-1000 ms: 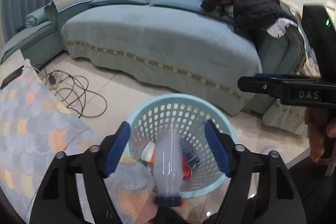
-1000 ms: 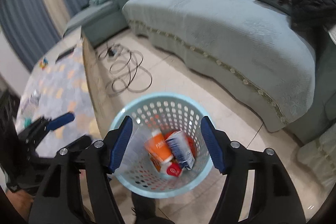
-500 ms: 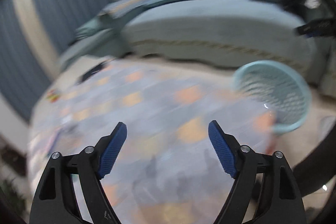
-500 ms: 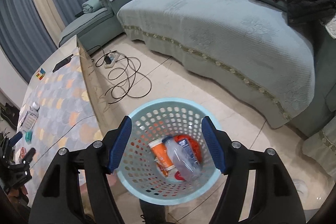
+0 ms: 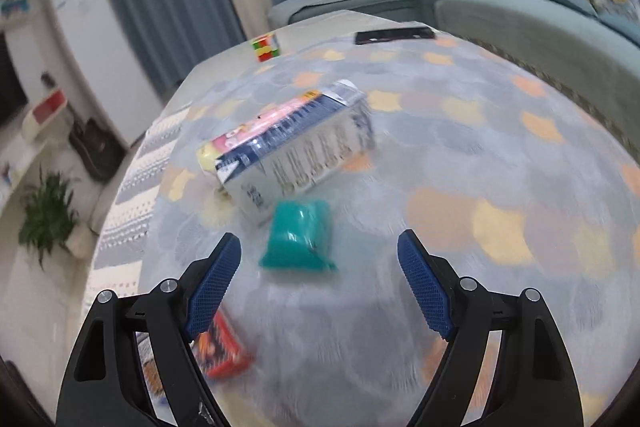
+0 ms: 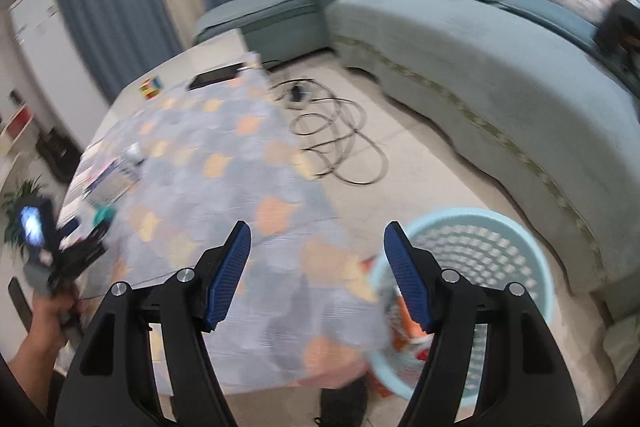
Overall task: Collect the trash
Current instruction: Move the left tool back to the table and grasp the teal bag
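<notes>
The left gripper [image 5: 319, 275] hangs wide and empty over the patterned surface [image 5: 460, 155]. Mid-frame, a teal packet [image 5: 299, 241] lies just below a carton [image 5: 292, 145] on its side. At lower left, blurred, sits perhaps a red wrapper [image 5: 224, 351].

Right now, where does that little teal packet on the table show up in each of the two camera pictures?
Left wrist view: the teal packet lies near the middle, just ahead of the open left gripper, in front of the carton.
Right wrist view: a small blurred teal patch at the far left edge of the table, probably the packet.
Shared landmark: the colour cube at the table's far end.
</notes>
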`<action>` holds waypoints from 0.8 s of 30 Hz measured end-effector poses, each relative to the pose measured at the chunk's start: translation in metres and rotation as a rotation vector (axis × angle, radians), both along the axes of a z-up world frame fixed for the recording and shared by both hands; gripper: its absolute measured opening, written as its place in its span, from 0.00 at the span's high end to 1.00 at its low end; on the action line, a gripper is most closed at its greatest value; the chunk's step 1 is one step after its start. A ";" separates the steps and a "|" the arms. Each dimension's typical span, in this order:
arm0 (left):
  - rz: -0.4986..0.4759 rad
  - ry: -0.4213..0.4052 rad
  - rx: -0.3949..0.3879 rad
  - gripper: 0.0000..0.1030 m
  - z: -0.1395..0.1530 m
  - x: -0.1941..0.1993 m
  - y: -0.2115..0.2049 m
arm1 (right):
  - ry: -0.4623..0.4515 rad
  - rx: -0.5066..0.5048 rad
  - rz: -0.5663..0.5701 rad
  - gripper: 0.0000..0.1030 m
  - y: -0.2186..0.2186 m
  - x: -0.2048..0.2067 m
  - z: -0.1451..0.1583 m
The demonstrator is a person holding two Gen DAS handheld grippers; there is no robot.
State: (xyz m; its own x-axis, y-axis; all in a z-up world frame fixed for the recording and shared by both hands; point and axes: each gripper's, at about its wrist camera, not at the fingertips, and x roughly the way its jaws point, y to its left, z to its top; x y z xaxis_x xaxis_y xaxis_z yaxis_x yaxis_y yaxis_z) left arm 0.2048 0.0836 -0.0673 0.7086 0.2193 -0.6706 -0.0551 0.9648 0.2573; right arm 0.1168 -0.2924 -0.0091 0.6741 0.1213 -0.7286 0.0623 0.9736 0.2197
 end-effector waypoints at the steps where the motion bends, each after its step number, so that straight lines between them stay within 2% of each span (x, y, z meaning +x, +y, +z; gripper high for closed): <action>1: 0.000 -0.001 -0.006 0.24 0.001 0.005 0.000 | 0.001 -0.002 0.013 0.36 0.010 0.002 0.001; 4: 0.053 0.045 -0.030 0.26 -0.008 0.031 0.009 | 0.004 -0.010 0.040 0.36 0.026 0.006 0.001; 7: 0.116 0.143 -0.176 0.27 -0.024 0.046 0.027 | 0.010 -0.004 0.052 0.36 0.036 0.009 0.002; 10: 0.126 0.148 -0.237 0.28 -0.029 0.048 0.037 | 0.003 0.021 0.069 0.36 0.045 0.015 0.005; 12: 0.106 0.138 -0.253 0.64 -0.024 0.049 0.038 | -0.021 0.033 0.086 0.36 0.059 0.024 0.010; 17: 0.103 0.148 -0.411 0.68 -0.013 0.040 0.055 | -0.075 -0.001 0.235 0.36 0.117 0.065 0.016; 21: 0.079 0.063 -0.432 0.67 0.015 0.017 0.064 | -0.048 0.125 0.309 0.36 0.162 0.104 0.002; 24: 0.087 0.020 -0.442 0.67 0.038 0.001 0.082 | -0.042 0.142 0.377 0.26 0.208 0.129 -0.013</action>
